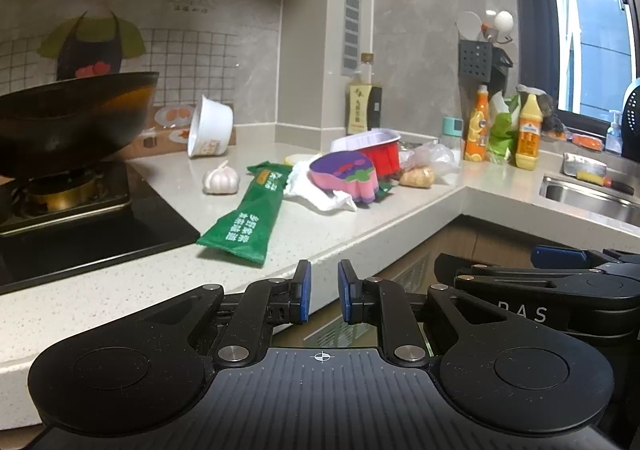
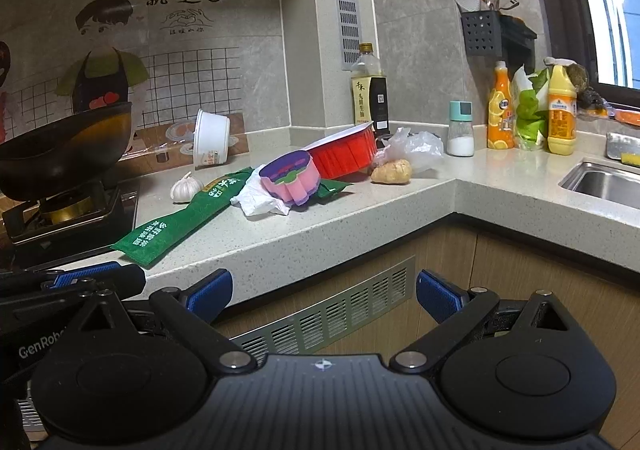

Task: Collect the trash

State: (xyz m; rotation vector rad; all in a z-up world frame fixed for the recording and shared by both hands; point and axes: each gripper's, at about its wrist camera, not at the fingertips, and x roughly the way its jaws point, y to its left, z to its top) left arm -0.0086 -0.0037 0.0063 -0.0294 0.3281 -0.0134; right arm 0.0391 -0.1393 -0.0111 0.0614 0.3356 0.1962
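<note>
Left claw (image 1: 324,296) nearly pressed together, empty; right claw (image 2: 324,296) spread, empty; best to widen the left first, then take the green wrapper (image 1: 244,220) at the worktop (image 1: 352,226) edge.

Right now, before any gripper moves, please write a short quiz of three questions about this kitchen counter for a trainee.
1. True or false: the white bowl near the stove stands upright.
2. Which thing lies nearest the counter's front edge? A) garlic bulb B) long green packet C) ginger root
3. Fill in: the pink and purple container rests partly on crumpled white ______.

Key:
1. False; it lies tipped on its side.
2. B.
3. Paper. Neither the left gripper nor the right gripper holds anything.
</note>
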